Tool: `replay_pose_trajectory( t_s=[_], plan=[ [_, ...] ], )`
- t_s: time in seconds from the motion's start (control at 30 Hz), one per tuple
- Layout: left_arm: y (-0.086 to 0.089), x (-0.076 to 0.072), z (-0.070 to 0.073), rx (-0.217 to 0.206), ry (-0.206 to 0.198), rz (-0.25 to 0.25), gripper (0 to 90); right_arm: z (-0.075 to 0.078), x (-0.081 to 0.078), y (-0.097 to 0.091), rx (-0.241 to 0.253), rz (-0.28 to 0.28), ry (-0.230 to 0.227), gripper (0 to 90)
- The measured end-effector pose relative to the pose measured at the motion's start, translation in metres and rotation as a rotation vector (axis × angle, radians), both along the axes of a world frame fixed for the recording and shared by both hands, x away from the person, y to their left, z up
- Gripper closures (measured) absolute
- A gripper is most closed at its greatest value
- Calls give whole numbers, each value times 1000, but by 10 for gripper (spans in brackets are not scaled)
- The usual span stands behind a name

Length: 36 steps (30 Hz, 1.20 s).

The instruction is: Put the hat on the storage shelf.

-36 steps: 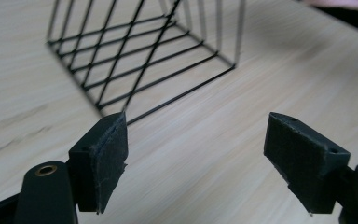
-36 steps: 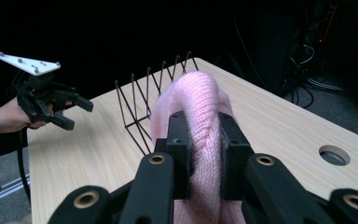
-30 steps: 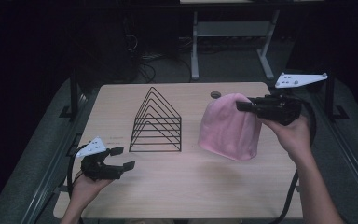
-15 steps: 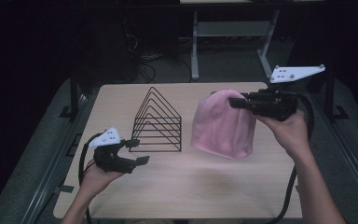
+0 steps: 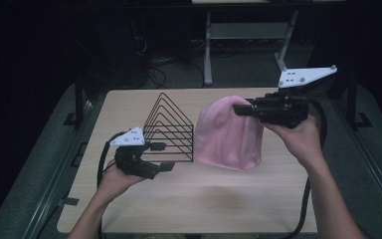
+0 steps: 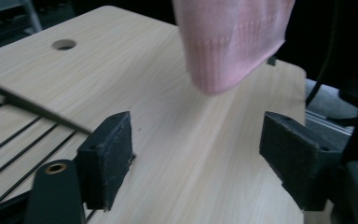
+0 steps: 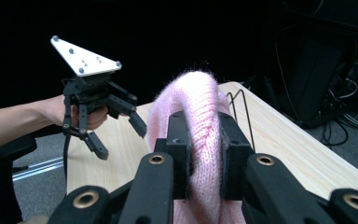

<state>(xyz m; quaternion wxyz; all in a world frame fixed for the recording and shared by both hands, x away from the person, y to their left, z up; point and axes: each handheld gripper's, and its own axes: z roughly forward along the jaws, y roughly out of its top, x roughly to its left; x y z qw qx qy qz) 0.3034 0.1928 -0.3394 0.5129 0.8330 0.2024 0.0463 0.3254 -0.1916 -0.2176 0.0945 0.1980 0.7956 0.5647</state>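
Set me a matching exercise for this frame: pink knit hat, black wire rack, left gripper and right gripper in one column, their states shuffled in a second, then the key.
Things:
1. pink knit hat
2. black wire rack
3. left gripper
4. right gripper

States:
A. jaws apart, nothing between them
B. stands on the table
C. hangs lifted, pinched at its crown
D. jaws clamped on knit fabric

Pairs: 1-C, 2-B, 3-A, 4-D

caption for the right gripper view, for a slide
Right gripper pinches a pink knit hat; left gripper open beyond.
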Motion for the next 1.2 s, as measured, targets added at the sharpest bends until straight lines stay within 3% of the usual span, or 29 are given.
replay_pose_trajectory(
  t_s=[0.3, 0.4, 0.6, 0.7, 0.8, 0.93, 1.07, 1.2],
  plan=[
    [-25, 9, 12, -12, 12, -81, 316, 6, -4, 9, 7, 35, -14, 775],
    [-30, 15, 14, -45, 57, -116, 316, 8, -4, 13, 5, 47, -24, 775],
    [-32, 25, 15, -48, 100, -136, 327, 13, -2, 23, 6, 74, -34, 775],
    [-32, 28, 15, -45, 111, -148, 406, 15, -1, 27, 7, 83, -36, 775],
    [-30, 31, 16, -59, 114, -164, 563, 17, 3, 33, 8, 92, -44, 775],
    [-26, 35, 18, -52, 110, -180, 705, 20, 9, 38, 3, 103, -48, 775],
    [-24, 39, 22, -21, 93, -177, 795, 20, 18, 42, 1, 98, -45, 775],
    [-18, 45, 30, 6, 74, -155, 814, 22, 22, 43, -1, 88, -50, 775]
  ],
)
